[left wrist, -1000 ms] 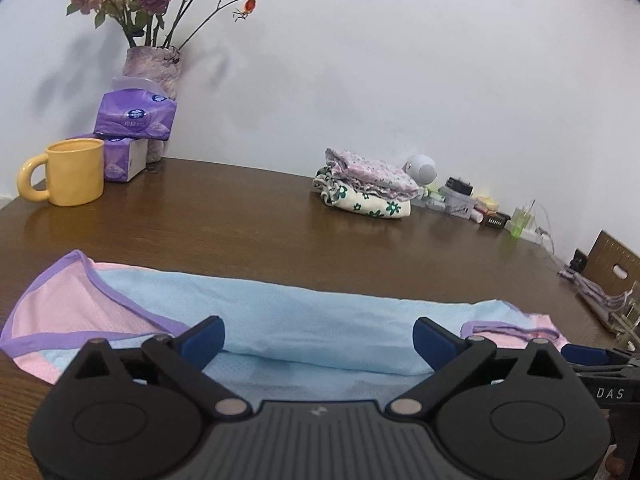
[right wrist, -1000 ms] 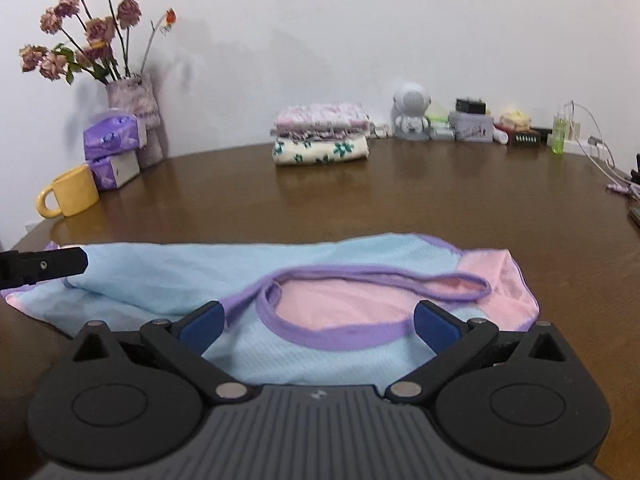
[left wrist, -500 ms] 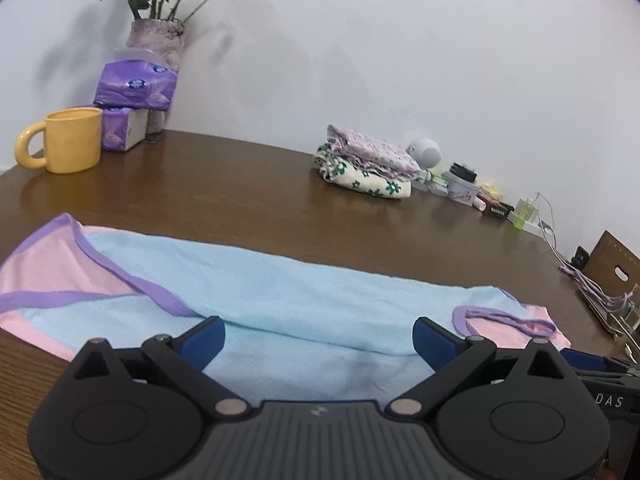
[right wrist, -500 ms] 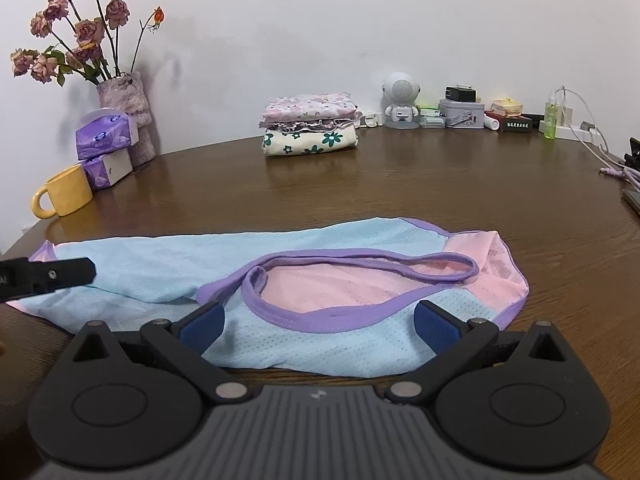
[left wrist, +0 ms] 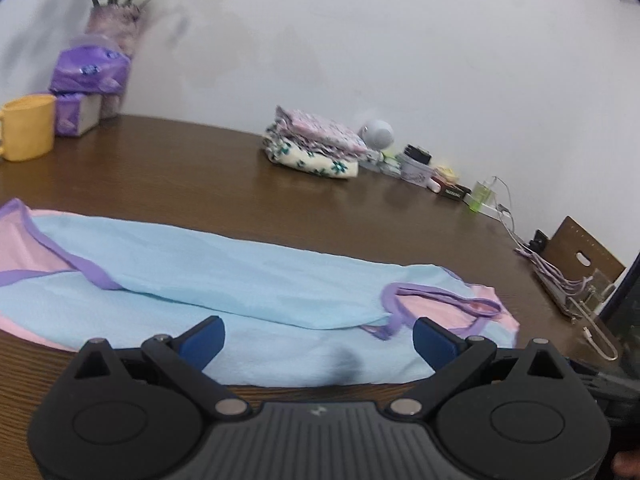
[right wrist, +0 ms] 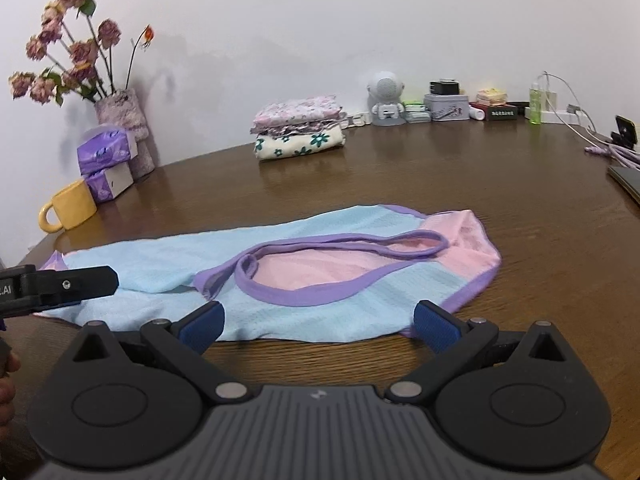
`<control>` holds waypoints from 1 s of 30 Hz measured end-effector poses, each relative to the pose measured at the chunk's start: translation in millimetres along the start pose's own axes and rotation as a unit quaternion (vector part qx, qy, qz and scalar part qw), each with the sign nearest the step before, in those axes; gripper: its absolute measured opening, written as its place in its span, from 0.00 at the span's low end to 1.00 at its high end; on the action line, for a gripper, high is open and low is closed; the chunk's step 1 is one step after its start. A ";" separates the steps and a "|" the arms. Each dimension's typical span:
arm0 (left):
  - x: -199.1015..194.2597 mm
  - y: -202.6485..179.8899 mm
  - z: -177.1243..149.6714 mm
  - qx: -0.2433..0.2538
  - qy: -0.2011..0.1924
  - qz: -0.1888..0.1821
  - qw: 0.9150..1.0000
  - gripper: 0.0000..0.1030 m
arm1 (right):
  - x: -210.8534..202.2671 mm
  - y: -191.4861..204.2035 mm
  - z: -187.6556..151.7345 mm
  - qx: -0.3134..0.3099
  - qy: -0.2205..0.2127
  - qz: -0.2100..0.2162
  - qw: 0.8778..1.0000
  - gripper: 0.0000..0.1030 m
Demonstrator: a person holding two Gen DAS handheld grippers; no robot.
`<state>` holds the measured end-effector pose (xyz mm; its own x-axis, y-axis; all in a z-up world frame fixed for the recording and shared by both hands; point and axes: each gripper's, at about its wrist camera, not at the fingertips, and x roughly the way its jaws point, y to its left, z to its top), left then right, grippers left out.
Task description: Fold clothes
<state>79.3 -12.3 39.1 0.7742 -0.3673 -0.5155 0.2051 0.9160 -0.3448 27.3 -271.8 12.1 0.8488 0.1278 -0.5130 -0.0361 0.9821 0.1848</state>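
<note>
A light blue and pink sleeveless top with purple trim [left wrist: 224, 276] [right wrist: 320, 268] lies flat on the brown wooden table, folded lengthwise. My left gripper [left wrist: 318, 338] hovers open over its near edge, nothing between the blue pads. My right gripper [right wrist: 318, 322] is open too, just short of the garment's near hem by the purple neckline [right wrist: 340, 256]. From the right wrist view the left gripper's finger [right wrist: 72, 282] shows at the far left, above the garment's other end.
A stack of folded clothes [right wrist: 298, 132] [left wrist: 316, 148] sits at the back. A yellow mug [right wrist: 68, 210], purple tissue packs [right wrist: 106, 152] and a vase of dried roses [right wrist: 120, 120] stand back left. Small gadgets, a green bottle [right wrist: 535, 106] and cables line the back right.
Both grippers have pulled back and risen from the garment, still open. The top lies flatter and more of it shows in both views.
</note>
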 end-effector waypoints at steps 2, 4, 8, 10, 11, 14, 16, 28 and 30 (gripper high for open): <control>4.2 -6.0 5.9 -0.007 0.008 -0.014 1.000 0.98 | -6.5 -10.0 2.2 0.018 -0.012 0.005 1.000 1.00; 8.3 -16.1 10.9 0.001 0.008 -0.026 1.000 0.98 | -10.9 -21.5 5.9 0.038 -0.019 0.004 0.999 1.00; 15.5 -45.7 18.2 0.045 -0.004 -0.039 0.998 0.98 | -18.4 -47.6 12.8 0.076 -0.024 0.012 0.997 1.00; 20.4 -61.4 20.6 0.065 -0.007 -0.041 0.997 0.98 | -20.1 -62.2 14.8 0.095 -0.030 0.014 0.995 0.99; 23.7 -68.8 21.5 0.072 -0.006 -0.043 0.996 0.98 | -19.8 -69.3 15.8 0.104 -0.032 0.018 0.994 0.99; 36.5 -89.8 23.3 0.089 0.003 -0.051 0.995 0.97 | -16.2 -91.1 18.2 0.139 -0.036 0.025 0.989 0.98; 46.0 -102.3 23.5 0.102 0.005 -0.053 0.993 0.96 | -12.0 -102.6 19.7 0.155 -0.037 0.026 0.987 0.93; 107.4 -154.7 24.1 0.182 0.023 -0.048 0.982 0.62 | 28.2 -152.8 24.1 0.243 -0.012 0.058 0.968 0.68; 117.4 -160.8 22.8 0.193 0.026 -0.050 0.980 0.54 | 34.3 -157.8 25.1 0.253 -0.009 0.062 0.966 0.66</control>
<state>150.9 -199.0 51.9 0.7087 -0.4573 -0.5373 0.4974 0.8639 -0.0791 75.4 -425.9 -13.6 0.8639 0.2325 -0.4468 0.1202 0.7662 0.6313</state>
